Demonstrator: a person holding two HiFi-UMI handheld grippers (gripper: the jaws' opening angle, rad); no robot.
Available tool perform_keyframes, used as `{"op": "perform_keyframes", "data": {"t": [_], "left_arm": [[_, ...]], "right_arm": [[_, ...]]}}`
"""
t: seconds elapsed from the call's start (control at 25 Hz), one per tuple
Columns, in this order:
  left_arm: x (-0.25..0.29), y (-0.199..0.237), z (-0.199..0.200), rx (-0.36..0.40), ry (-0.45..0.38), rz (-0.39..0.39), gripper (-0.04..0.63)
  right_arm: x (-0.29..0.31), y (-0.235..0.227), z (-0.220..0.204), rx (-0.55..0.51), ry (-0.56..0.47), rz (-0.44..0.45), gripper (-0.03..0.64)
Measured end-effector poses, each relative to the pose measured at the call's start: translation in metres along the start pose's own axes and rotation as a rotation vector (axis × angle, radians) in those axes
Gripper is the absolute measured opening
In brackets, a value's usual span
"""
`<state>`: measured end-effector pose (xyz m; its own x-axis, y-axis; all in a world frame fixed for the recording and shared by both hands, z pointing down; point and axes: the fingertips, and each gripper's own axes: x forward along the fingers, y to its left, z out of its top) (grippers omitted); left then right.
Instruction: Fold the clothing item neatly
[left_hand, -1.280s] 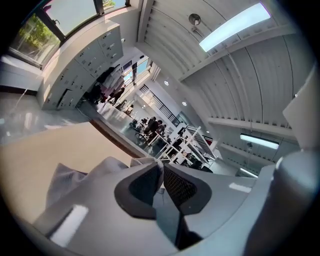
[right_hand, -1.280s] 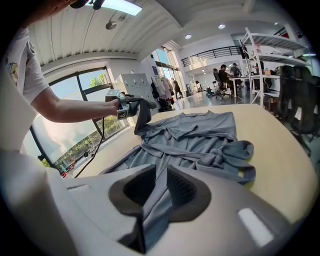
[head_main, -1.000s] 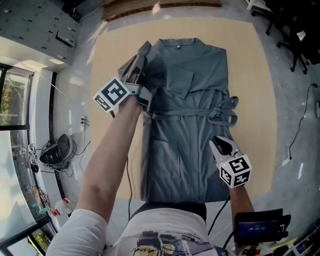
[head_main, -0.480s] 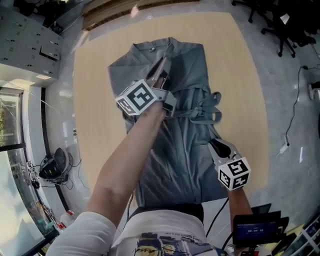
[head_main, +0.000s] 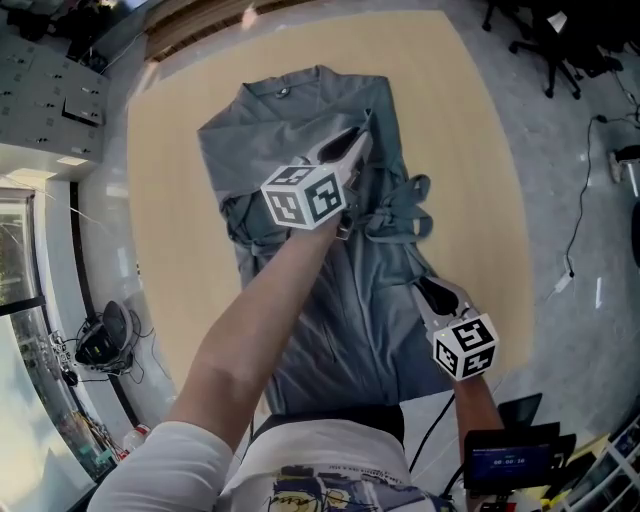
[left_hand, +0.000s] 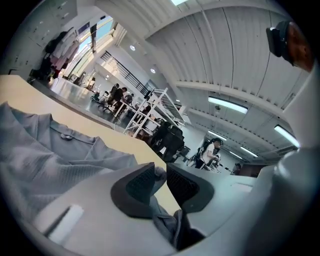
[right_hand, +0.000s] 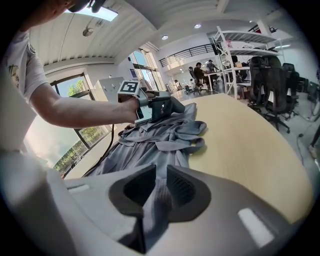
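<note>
**Item:** grey belted garment (head_main: 355, 300), flat along the middle of the tabletop (head_main: 480, 150). Collar towards 12 o'clock, hem towards 6 o'clock at the person's waist, waist tie (head_main: 400, 205) bunched at the 3 o'clock edge.

**Left hand-held gripper** (head_main: 352, 143): brought within the last second from the garment's 10 o'clock edge across to the chest, dragging the sleeve side over with it. Now pointing towards 1 o'clock, just above the tie. Just been easing apart at the jaws, though only to a narrow gap. Fold of grey cloth still caught between the pads in the left gripper view.

**Right hand-held gripper** (head_main: 432, 292): barely shifted, at the 4 o'clock edge of the skirt. Clamped on a ridge of the same cloth, seen running between the pads in the right gripper view.

**Change noted:** 9 o'clock side now doubled inward, outline narrower than a second ago.

**Reading:** first lengthwise fold about laid, release of the left grip probably starting. Side at 3 o'clock and tie likely still to be folded in, then hem to collar
</note>
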<state>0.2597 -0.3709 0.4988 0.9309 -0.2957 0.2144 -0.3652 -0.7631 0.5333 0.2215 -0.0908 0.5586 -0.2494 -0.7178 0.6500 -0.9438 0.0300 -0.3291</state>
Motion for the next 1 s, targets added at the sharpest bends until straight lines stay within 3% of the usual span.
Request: {"op": "perform_keyframes", "data": {"t": [0.16,0.28,0.64,1.0], "left_arm": [[0.002,-0.018,-0.003,0.061,0.03,-0.063,0.147],[0.0,-0.032,-0.006,0.107,0.046,-0.095,0.161],[-0.055,-0.051,0.005,0.175,0.011,-0.099,0.133],[-0.165,-0.07,0.017,0.27,-0.044,-0.05,0.071]], "right_arm": [[0.002,0.004,0.004,-0.006,-0.003,0.011,0.06],[0.003,0.008,0.005,-0.032,-0.004,0.025,0.06],[-0.006,0.031,0.011,-0.099,-0.031,0.03,0.06],[-0.038,0.074,0.009,-0.187,-0.081,0.004,0.06]]}}
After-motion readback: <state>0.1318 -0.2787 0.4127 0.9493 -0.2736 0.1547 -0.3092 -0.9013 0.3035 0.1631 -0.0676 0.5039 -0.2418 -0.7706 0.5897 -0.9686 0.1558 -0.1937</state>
